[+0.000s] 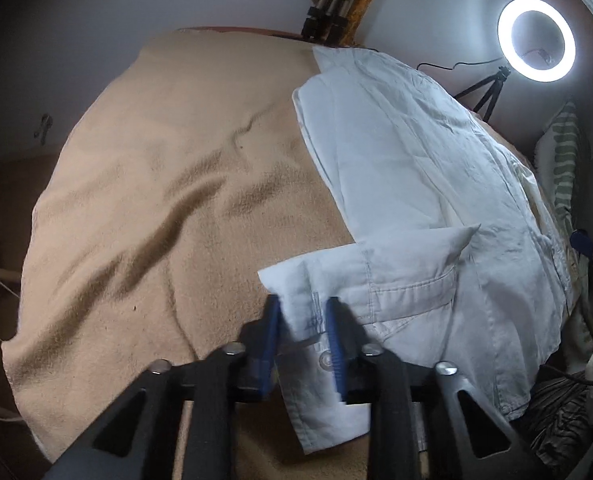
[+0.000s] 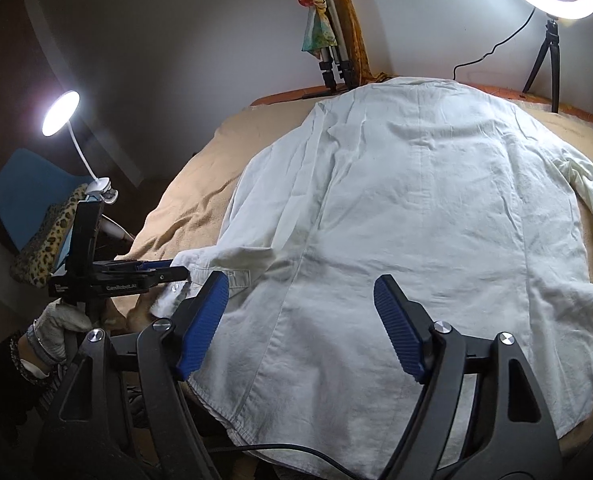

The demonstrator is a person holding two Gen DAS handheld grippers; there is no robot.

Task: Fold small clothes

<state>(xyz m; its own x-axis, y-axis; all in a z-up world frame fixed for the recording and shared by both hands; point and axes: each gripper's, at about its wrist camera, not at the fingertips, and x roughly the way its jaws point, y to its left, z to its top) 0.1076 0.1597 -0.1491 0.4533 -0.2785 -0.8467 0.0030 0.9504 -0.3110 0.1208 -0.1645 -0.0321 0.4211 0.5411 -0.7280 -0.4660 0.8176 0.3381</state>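
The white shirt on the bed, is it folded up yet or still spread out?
Mostly spread out. The white shirt lies flat, back up, across the tan blanket; only one sleeve cuff is lifted, pinched in the left gripper.

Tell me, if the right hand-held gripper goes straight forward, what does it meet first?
Probably the white shirt: the open right hand-held gripper points along its back panel, which fills the path ahead. Height above it is unclear.

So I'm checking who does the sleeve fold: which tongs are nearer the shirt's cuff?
Left. The left tongs are clamped on the cuff at the white shirt's left edge. The right tongs hang open over the shirt's back, off to the cuff's right.
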